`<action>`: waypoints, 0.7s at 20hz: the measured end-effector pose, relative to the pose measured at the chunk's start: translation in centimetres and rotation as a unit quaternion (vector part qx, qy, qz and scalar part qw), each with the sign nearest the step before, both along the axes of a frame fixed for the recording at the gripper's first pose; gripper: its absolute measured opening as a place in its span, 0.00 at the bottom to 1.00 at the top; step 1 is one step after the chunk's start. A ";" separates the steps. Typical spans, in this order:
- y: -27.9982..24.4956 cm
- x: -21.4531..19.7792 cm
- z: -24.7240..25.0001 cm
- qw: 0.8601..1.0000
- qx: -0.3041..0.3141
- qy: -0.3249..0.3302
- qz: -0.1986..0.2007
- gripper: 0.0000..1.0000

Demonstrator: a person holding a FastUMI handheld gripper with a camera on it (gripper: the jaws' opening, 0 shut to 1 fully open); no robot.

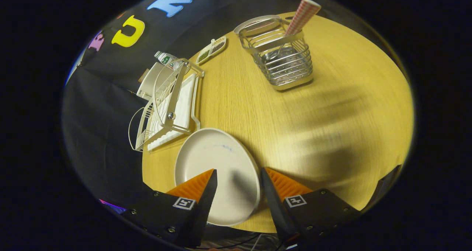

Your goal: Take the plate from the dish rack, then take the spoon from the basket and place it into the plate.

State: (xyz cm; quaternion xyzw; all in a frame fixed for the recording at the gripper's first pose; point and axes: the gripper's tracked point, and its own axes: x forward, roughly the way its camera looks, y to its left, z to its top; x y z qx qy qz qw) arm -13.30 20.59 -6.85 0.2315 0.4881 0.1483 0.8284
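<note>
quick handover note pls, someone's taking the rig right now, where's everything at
Tongs: open, holding nothing, fingers apart above the round white plate.
Plate: out of the white wire dish rack, lying flat on the wooden table just beside the rack.
Spoon: in the silver wire basket beyond the plate; its red-checked handle sticks up out of it.
Done: plate taken from the rack.
Left: go to the basket, grip the spoon by its handle, lay it in the plate.
</note>
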 end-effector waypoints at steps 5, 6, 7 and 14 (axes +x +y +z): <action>-3.2 1.4 4.5 0.995 -0.032 -0.092 -0.023 0.73; -3.8 1.6 5.6 0.993 -0.037 -0.111 -0.026 0.74; -4.7 1.9 6.8 0.990 -0.045 -0.133 -0.031 0.74; -10.9 4.3 14.9 0.952 -0.105 -0.278 -0.076 0.73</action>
